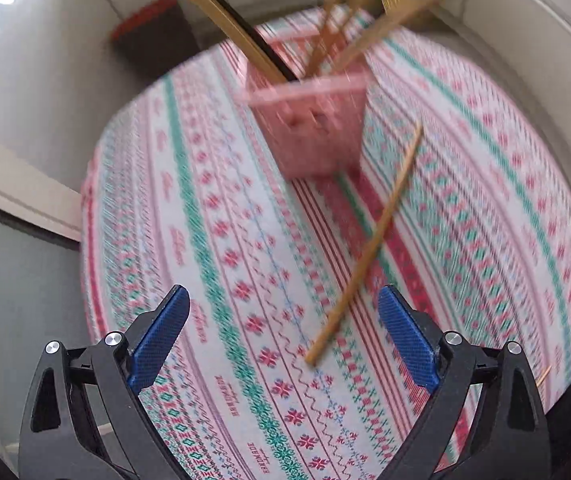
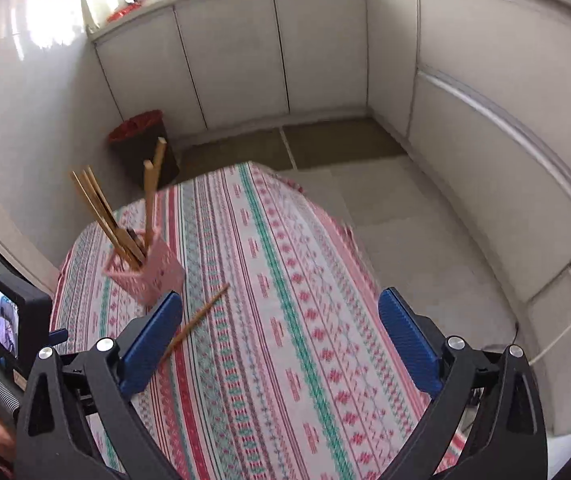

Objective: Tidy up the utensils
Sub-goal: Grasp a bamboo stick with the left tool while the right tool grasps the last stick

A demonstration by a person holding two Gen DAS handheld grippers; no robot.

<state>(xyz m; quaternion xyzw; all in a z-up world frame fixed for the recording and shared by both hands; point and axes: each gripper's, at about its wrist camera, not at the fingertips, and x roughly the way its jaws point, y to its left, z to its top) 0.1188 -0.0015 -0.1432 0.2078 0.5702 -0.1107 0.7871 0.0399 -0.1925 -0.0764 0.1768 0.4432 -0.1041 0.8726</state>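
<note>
One loose chopstick [image 1: 369, 240] lies flat on the patterned tablecloth [image 1: 213, 264], just beside the pink slotted holder [image 1: 317, 132], apparently not touching it. In the left wrist view its long axis runs diagonally, near end low between our fingers and far end up-right toward the holder's base. In the right wrist view the same chopstick [image 2: 199, 318] sits low-left, its near end hidden behind the left blue pad.

The holder [image 2: 147, 276] stands upright near the table's far-left edge and already carries several wooden chopsticks [image 2: 101, 216] leaning out the top, plus something dark among them; too blurred to name.

Left gripper [image 1: 283, 344]: jaws spread wide, nothing between the pads, pointing steeply down at the cloth. The stick's near end falls just inside the gap, closer to the right-hand pad. Right gripper [image 2: 281, 344]: jaws also wide and empty, aimed at bare cloth, stick off to its left side.

We judge the left hand nearer and better lined up. The stick lies roughly along the gripper's pointing line, so closing across it should catch it, though the jaws probably need to shift toward the stick's middle first. We judge this the last loose piece in view; the rest look stowed.

Beyond the table: white cabinets [image 2: 245, 52], tiled floor, a dark bin with a red liner [image 2: 141, 136].
</note>
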